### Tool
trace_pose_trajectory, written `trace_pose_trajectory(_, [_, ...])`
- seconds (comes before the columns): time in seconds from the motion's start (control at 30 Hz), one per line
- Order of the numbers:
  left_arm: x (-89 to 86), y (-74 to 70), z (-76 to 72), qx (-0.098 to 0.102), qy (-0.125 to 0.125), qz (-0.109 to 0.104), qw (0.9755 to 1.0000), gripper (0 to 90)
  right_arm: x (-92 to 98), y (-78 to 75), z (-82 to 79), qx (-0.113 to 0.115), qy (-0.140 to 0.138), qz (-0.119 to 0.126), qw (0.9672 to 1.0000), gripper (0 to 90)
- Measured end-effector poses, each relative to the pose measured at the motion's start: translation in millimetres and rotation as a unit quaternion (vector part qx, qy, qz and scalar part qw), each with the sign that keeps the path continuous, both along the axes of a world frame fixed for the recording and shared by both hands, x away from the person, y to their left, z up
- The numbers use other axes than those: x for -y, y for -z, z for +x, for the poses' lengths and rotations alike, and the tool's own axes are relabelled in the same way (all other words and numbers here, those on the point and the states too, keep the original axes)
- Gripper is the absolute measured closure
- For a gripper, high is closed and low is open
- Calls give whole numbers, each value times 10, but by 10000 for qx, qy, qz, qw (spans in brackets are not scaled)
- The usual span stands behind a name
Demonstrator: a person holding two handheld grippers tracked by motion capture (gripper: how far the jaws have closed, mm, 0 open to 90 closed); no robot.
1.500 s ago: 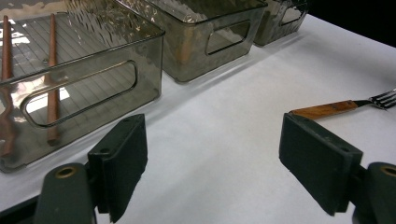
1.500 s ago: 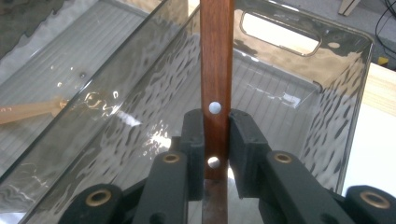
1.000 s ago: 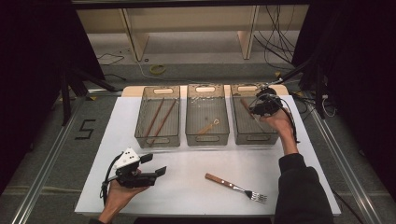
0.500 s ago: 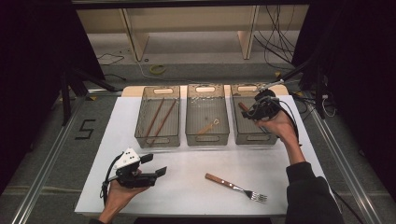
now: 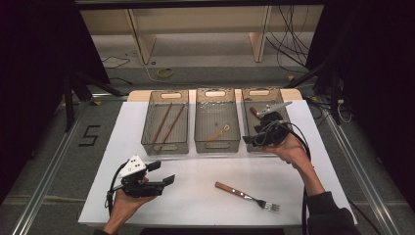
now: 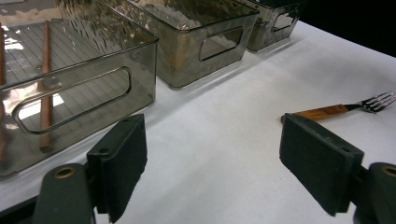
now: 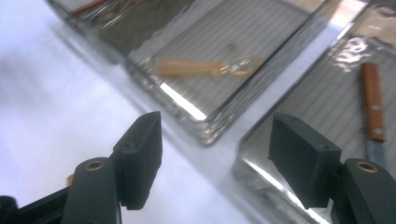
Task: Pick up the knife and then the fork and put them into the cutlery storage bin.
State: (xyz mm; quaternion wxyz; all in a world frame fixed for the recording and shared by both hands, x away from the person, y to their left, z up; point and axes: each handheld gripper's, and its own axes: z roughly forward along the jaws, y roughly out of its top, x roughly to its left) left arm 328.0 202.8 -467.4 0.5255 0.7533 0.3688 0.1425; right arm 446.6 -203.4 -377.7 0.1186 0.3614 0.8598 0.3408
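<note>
My right hand-held gripper [image 5: 250, 139] has just been opening; nothing sits between its jaws. My left hand-held gripper [image 5: 165, 172] stands wide, empty. Fork [image 5: 247, 195] lies on the near surface [image 5: 195, 166], right of centre: light, rigid, steel slippery. Grip the wooden handle.

Three bins in a row at the back of the bench [image 5: 195, 196].
Left bin [image 5: 165, 122] holds chopsticks [image 5: 166, 122], middle bin [image 5: 217, 120] a spoon [image 5: 217, 133], right bin [image 5: 262, 117] a knife [image 7: 373, 109]; a fork [image 5: 244, 195] lies in front of them.
</note>
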Motion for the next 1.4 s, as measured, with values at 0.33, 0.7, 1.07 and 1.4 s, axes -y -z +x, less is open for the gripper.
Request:
trace_pose_trajectory(0.33, [-7, 3, -3, 11, 24, -50, 10000, 220, -147, 165, -240, -283, -401, -63, 9988, 348])
trace_pose_trajectory(0.7, [3, 0, -9, 31, 25, -32, 10000, 219, -320, 345, -449, -631, -857, -314, 9938, 353])
trace_pose_trajectory(1.07, [-5, -5, -12, 52, 28, -45, 10000, 219, -425, 480, -613, -900, -1151, -678, 9869, 364])
trace_pose_trajectory(1.4, [3, -6, -16, 40, 32, -33, 10000, 219, -453, 618, -746, -1116, -1287, -1018, 9801, 390])
